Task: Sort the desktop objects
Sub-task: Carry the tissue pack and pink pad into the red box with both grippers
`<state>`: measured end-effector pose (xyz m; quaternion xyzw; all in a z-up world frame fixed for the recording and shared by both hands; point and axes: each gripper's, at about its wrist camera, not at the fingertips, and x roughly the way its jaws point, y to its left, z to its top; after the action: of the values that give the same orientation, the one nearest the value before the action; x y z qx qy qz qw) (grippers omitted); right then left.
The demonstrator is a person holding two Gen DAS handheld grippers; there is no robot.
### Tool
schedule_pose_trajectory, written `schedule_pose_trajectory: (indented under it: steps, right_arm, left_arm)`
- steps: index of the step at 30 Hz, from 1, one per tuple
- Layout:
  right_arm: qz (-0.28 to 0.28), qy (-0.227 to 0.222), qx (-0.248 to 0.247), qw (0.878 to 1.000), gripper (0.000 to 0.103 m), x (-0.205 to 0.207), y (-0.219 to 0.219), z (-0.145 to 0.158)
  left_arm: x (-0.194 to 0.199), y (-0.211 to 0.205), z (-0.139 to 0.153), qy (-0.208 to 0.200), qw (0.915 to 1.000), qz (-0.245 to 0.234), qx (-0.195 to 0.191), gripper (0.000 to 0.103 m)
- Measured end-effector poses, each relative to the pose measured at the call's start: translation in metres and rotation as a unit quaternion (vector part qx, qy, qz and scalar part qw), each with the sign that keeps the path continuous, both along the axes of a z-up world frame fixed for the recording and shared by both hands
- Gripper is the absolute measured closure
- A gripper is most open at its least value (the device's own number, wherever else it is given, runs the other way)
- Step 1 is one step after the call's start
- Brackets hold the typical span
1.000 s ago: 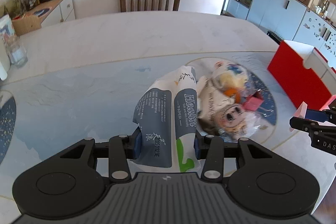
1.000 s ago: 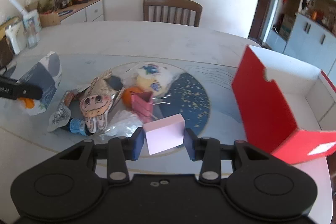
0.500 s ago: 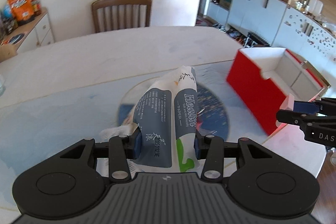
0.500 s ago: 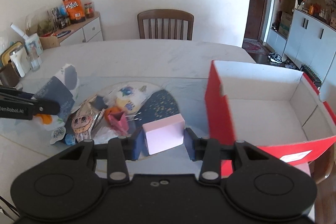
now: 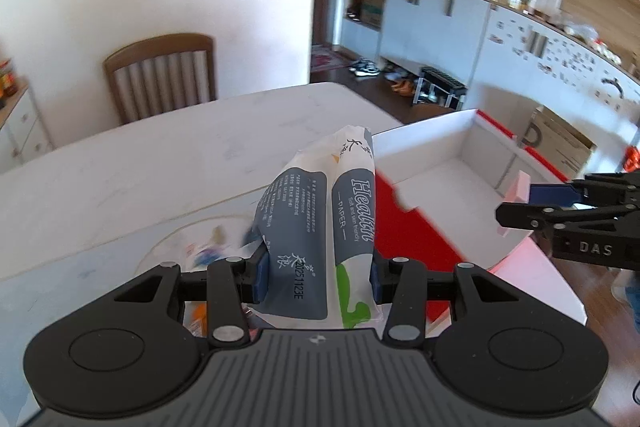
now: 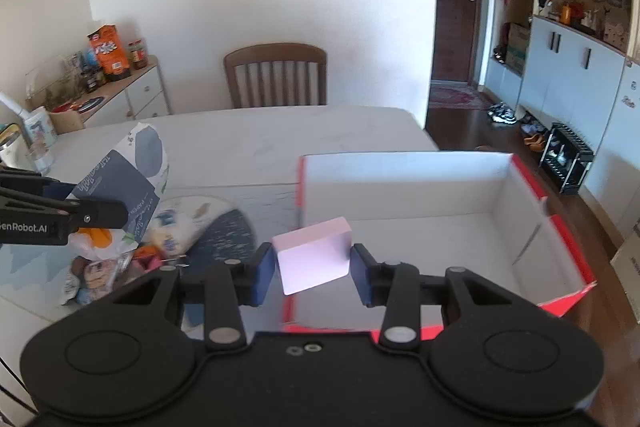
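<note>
Your left gripper (image 5: 316, 277) points downward with its blue pads pressed on both sides of the tissue pack (image 5: 324, 227), just left of the red box (image 5: 424, 167). Your right gripper (image 6: 313, 269) (also angled down) clamps the pink block (image 6: 314, 255) above that box's near left corner.

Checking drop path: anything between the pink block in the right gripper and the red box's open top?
Nothing visible. The pink block, clamped in the right gripper, hangs at the red box's near-left corner; its white interior looks bare.
</note>
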<state>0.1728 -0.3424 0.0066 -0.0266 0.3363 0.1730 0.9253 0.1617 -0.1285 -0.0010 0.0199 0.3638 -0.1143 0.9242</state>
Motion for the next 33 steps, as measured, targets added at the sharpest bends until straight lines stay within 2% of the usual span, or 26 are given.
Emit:
schedule_pose_trajectory:
  steps: [9,21,27,33]
  right_arm:
    - [-0.03,0.008,-0.011,0.999,0.063,0.022,-0.048,-0.01]
    - [-0.06,0.029,-0.024,0.998,0.063,0.051,-0.095,-0.034]
    - [-0.053,0.042,-0.038,0.997,0.063,0.068,-0.104,-0.045]
    - [-0.041,0.072,-0.058,0.995,0.063,0.088,-0.11,-0.062]
  left_arm:
    - [0.035,-0.075,-0.004,0.0,0.9975,-0.067,0.022,0.059]
    - [0.083,-0.152,-0.022,0.03,0.9882,-0.141,0.05,0.059]
    - [0.107,-0.176,-0.043,0.059,0.9817,-0.17,0.064,0.059]
    - [0.134,-0.195,-0.071,0.101,0.9726,-0.182,0.104,0.059]
